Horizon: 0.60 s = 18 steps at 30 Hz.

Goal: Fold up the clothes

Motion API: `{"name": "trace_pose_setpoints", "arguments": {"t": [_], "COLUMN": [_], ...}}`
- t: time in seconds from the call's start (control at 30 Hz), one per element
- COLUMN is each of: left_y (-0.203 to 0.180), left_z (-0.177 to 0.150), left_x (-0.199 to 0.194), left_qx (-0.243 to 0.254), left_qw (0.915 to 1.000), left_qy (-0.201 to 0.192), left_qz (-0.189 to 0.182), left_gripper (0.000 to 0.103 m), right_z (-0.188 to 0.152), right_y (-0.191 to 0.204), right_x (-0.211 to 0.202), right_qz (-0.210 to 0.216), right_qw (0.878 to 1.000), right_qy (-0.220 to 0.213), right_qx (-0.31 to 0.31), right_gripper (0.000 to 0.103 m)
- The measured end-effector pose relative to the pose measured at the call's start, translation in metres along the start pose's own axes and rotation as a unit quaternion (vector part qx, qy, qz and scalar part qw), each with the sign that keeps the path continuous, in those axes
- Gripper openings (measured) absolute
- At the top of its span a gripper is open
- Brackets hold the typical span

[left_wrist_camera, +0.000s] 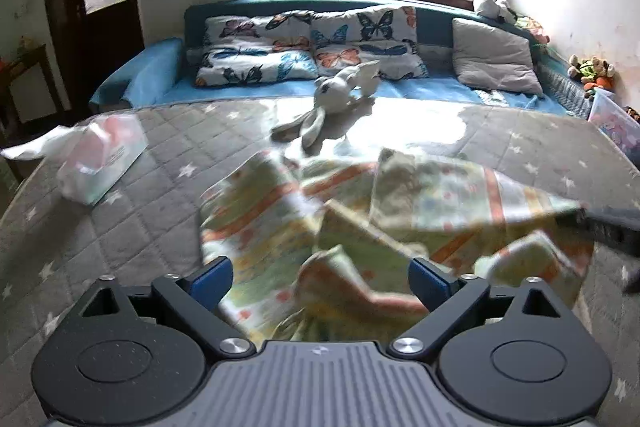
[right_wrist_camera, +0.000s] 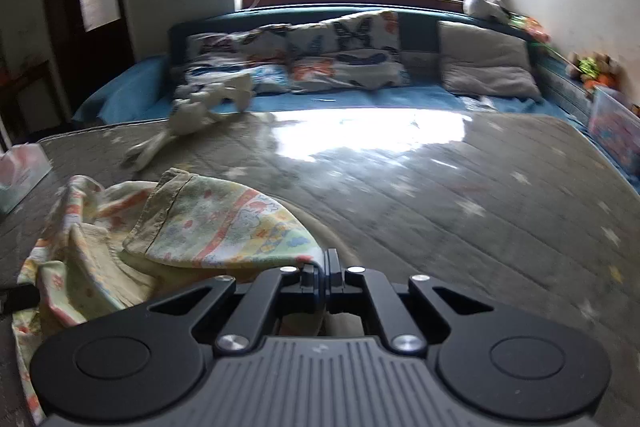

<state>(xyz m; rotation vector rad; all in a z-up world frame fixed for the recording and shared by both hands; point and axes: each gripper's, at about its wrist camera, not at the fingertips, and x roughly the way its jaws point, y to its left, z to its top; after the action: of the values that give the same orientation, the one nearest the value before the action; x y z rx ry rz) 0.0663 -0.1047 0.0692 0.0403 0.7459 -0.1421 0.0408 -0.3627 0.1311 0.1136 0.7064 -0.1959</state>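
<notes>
A crumpled pale yellow-green garment with orange stripes and small cartoon prints (left_wrist_camera: 360, 219) lies on the grey star-quilted mattress (left_wrist_camera: 152, 211). My left gripper (left_wrist_camera: 320, 277) is open, its blue-padded fingers wide apart just above the garment's near edge. My right gripper (right_wrist_camera: 323, 267) is shut on a corner of the garment (right_wrist_camera: 224, 223) and pulls it out to the right. The right gripper also shows at the right edge of the left wrist view (left_wrist_camera: 608, 223), with the cloth stretched toward it.
A plush rabbit (left_wrist_camera: 320, 107) lies at the mattress's far edge. A plastic pack of tissues (left_wrist_camera: 100, 159) sits at the left. Behind is a blue sofa with butterfly pillows (left_wrist_camera: 304, 43) and a grey cushion (left_wrist_camera: 496, 55). A box with toys (left_wrist_camera: 612, 123) stands at the far right.
</notes>
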Motion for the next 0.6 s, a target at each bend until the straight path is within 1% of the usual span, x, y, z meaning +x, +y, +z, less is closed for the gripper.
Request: {"name": "trace_pose_setpoints", "arguments": {"t": [0.03, 0.1, 0.2, 0.3, 0.4, 0.43, 0.47, 0.5, 0.53, 0.57, 0.6], "left_y": [-0.003, -0.008, -0.014, -0.015, -0.011, -0.009, -0.008, -0.007, -0.007, -0.005, -0.003], "left_z": [0.003, 0.009, 0.016, 0.021, 0.025, 0.025, 0.026, 0.026, 0.025, 0.026, 0.026], "left_x": [0.004, 0.016, 0.034, 0.050, 0.067, 0.070, 0.072, 0.074, 0.074, 0.074, 0.073], "left_qx": [0.000, -0.007, -0.020, -0.039, -0.070, -0.077, -0.079, -0.081, -0.082, -0.084, -0.086], "left_qw": [1.0000, 0.9997, 0.9983, 0.9963, 0.9921, 0.9911, 0.9908, 0.9907, 0.9908, 0.9908, 0.9907], "left_qy": [0.002, 0.016, 0.042, 0.068, 0.098, 0.103, 0.105, 0.106, 0.105, 0.103, 0.102], "left_qz": [-0.005, -0.017, -0.034, -0.034, -0.036, -0.035, -0.032, -0.029, -0.026, -0.025, -0.025], "left_gripper": [0.088, 0.079, 0.079, 0.079, 0.078, 0.074, 0.068, 0.058, 0.055, 0.048, 0.039], "right_z": [-0.003, -0.009, -0.017, -0.019, -0.019, -0.019, -0.018, -0.017, -0.017, -0.016, -0.016], "right_y": [-0.003, -0.007, -0.012, -0.014, -0.013, -0.011, -0.009, -0.006, -0.004, -0.001, 0.003], "right_x": [-0.002, -0.004, -0.003, -0.003, -0.003, -0.002, -0.002, -0.003, -0.003, -0.002, 0.000], "right_qz": [-0.002, -0.004, 0.001, 0.004, 0.010, 0.015, 0.017, 0.019, 0.021, 0.023, 0.023], "right_qw": [1.000, 1.000, 1.000, 1.000, 0.999, 0.999, 0.999, 0.998, 0.998, 0.997, 0.997], "right_qy": [0.003, 0.009, 0.021, 0.025, 0.025, 0.025, 0.024, 0.022, 0.021, 0.020, 0.021], "right_qx": [0.001, -0.004, -0.008, -0.015, -0.026, -0.033, -0.041, -0.049, -0.057, -0.066, -0.077], "right_gripper": [0.002, 0.003, 0.004, 0.007, 0.011, 0.016, 0.020, 0.024, 0.027, 0.028, 0.030]}}
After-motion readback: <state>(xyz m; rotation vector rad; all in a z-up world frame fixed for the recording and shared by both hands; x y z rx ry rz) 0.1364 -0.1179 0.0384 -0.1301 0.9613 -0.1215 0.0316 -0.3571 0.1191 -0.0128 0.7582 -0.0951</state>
